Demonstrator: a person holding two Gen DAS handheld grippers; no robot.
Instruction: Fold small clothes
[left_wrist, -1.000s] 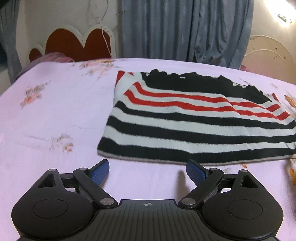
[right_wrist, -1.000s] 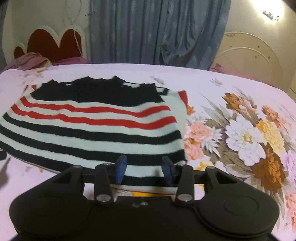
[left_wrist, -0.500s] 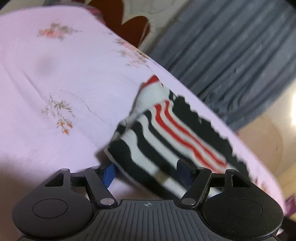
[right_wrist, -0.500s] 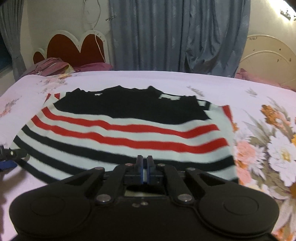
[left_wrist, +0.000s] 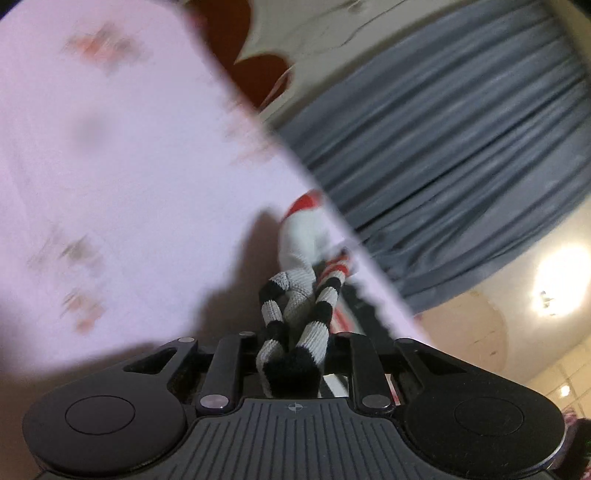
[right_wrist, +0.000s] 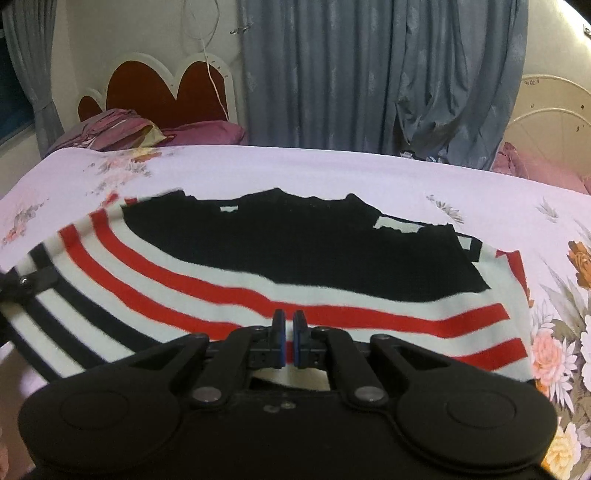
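A striped knit sweater (right_wrist: 280, 266), black, white and red, lies on the lilac floral bedsheet (right_wrist: 332, 173). My right gripper (right_wrist: 289, 334) is shut on the sweater's near hem, which it holds raised off the bed. My left gripper (left_wrist: 291, 354) is shut on the hem's left corner; the bunched black-and-white knit (left_wrist: 295, 314) runs out from between its fingers. The left wrist view is tilted and blurred. The left gripper also shows at the left edge of the right wrist view (right_wrist: 22, 284).
A red heart-shaped headboard (right_wrist: 162, 88) and purple pillows (right_wrist: 147, 129) stand at the far left. Grey-blue curtains (right_wrist: 369, 74) hang behind the bed. A white round bed frame (right_wrist: 554, 118) is at the far right. Large printed flowers (right_wrist: 565, 332) cover the sheet's right side.
Both grippers have closed on the sweater's near hem and lifted it. The left gripper has rolled and tilted, and the right gripper has moved forward over the sweater.
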